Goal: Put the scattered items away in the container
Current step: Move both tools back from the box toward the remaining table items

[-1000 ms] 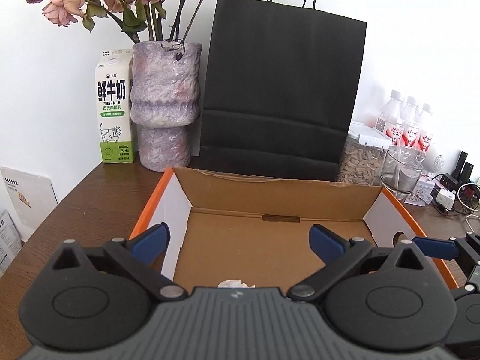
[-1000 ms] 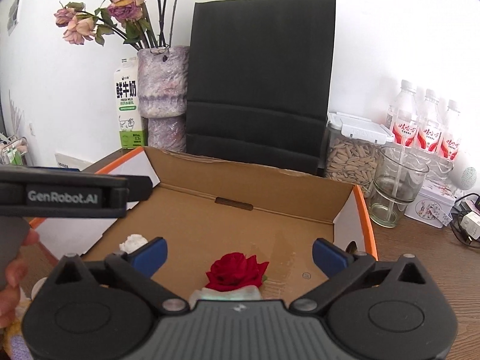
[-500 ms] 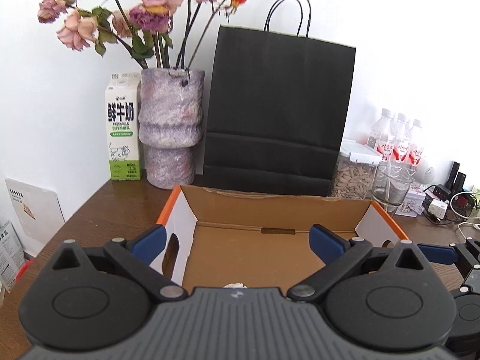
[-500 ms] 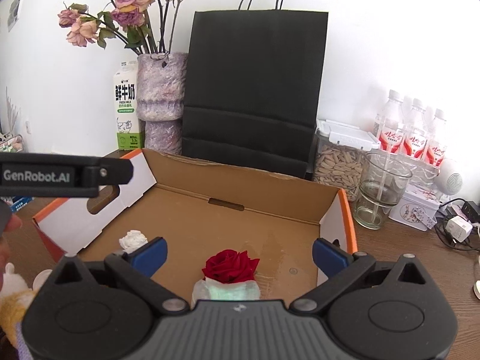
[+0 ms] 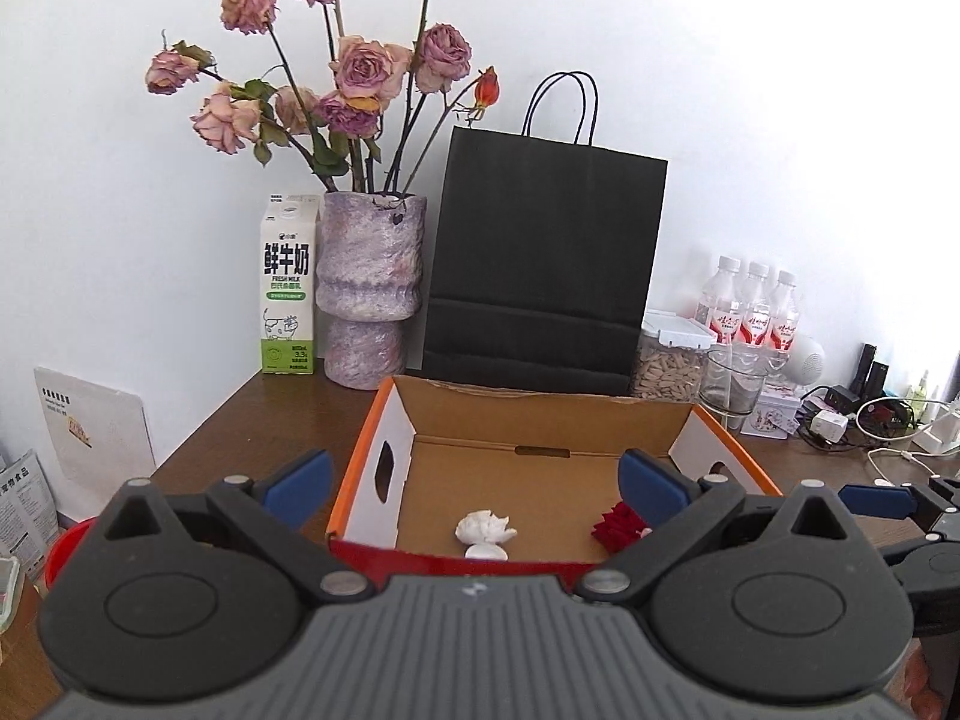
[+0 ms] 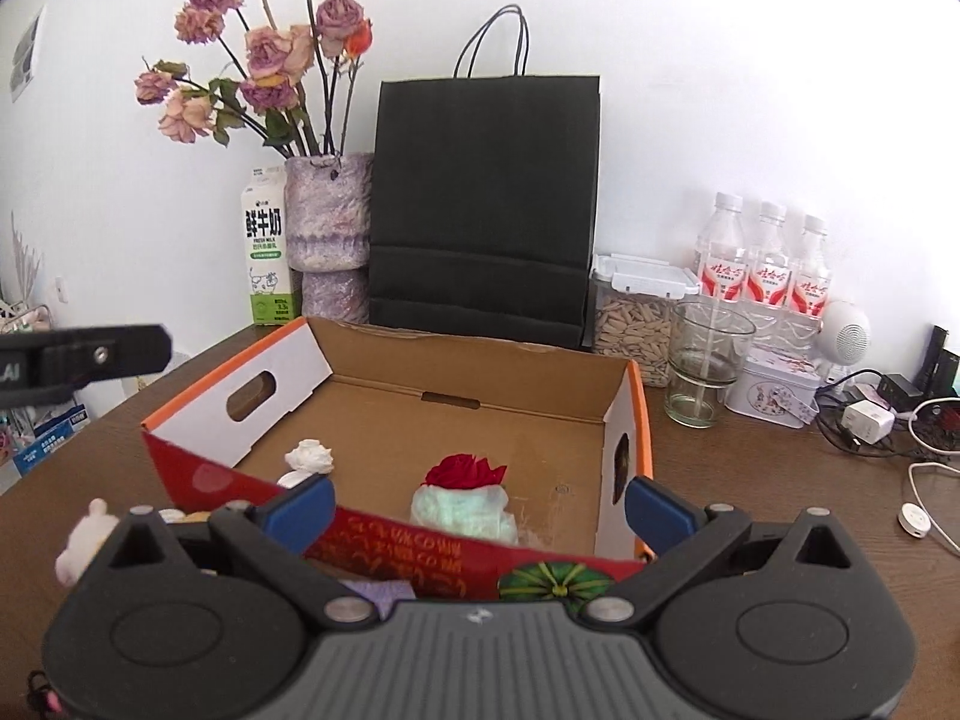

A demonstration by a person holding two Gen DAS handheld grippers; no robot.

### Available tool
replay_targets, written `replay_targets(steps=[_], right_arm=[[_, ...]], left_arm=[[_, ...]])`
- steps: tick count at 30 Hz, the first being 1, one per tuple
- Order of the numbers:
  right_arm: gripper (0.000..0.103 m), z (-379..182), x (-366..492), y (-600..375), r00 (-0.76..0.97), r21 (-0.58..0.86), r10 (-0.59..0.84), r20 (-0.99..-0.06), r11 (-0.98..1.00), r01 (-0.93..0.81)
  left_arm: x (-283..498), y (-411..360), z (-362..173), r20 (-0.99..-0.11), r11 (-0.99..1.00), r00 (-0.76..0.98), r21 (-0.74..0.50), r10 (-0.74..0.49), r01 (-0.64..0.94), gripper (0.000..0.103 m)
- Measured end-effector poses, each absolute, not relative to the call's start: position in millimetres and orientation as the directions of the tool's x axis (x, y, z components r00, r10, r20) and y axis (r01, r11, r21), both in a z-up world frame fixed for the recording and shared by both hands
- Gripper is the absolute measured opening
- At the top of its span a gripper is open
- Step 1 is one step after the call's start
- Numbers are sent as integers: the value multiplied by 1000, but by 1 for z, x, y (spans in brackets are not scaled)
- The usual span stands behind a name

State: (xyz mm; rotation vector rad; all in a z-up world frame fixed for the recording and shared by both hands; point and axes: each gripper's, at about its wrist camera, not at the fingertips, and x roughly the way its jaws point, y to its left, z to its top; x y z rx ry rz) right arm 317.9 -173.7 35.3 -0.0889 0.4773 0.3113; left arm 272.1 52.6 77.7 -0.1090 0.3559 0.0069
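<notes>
Both grippers sit back from the cardboard box, jaws spread wide, nothing between them. Left gripper, right gripper.

Already in the box: white crumpled flower, ahead of the right jaws toward their left, and red rose in pale wrap, dead ahead between them.

Left to tidy, by my read: small plush toy outside the box, just left of the right gripper's left jaw, and something purple low under that gripper, too hidden to identify.

Doing it well:
- Go for the plush with the nearer gripper, jaws kept wide until they straddle it.
- Pinch the body, not the ear.
- Lift clear over the red front wall before letting go; the wall is floppy card, a snag would shove the box.
- Drop in bare floor right of the rose.
</notes>
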Motion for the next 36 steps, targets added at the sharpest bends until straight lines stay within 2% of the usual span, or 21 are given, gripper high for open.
replay_targets(steps=[6,13,24,36], right_arm=[[103,24,278,-190,837,28,277,-473,954,-300],[103,-3,238,-199,806,23,259,-532,956,-293],[103,-33,188,-205,755,41,274,-596,949,-312],[103,-48,181,-192,718,42,297,-630,936,-350]], left_arm=[[229,66,55,-387,991,922,-111,23,-72,103],[194,88,29,-452,987,889,-96,73,-130,103],[152,103,11,-502,991,860,-48,85,-126,103],[157,86,-8,-581,999,813,-52,-21,-12,103]])
